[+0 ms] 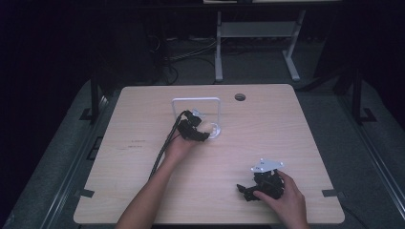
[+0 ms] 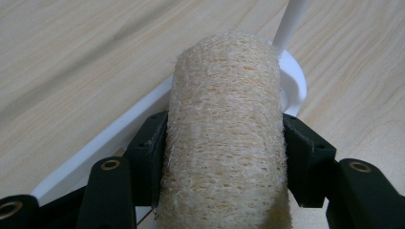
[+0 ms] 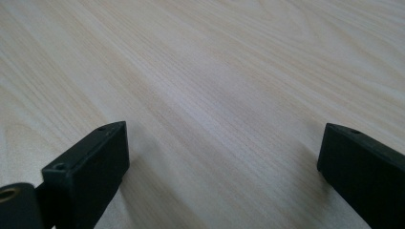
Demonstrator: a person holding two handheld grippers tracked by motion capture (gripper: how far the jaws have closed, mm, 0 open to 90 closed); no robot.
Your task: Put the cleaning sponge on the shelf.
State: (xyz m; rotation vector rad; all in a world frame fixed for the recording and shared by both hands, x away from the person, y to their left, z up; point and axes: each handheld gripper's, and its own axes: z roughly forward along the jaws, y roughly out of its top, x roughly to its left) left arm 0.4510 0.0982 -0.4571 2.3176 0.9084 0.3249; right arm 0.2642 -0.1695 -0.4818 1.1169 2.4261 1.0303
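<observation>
Where my left claw [image 2: 224, 157] reaches toward the middle of the bench [image 1: 143, 191], it is pinching a pale, fibrous loofah roll [image 2: 227, 133], both jaws pressed flat against the roll's sides. In the left gripper view the roll stands out past the jaws and over the base of a white frame stand [image 2: 95, 148], whose thin upright rises just beyond the roll's far end. From the high view I see that stand [image 1: 196, 101] as a white square frame upright on the bench's far half, with my left claw [image 1: 203, 128] right in front of it and its black cable [image 1: 165, 145] trailing back along my forearm. My right claw [image 3: 222, 162] is spread wide with nothing between its jaws, low over bare wood grain. In the high view it [image 1: 244, 191] sits near the bench's front right, well apart from the stand, under my right hand [image 1: 282, 198].
</observation>
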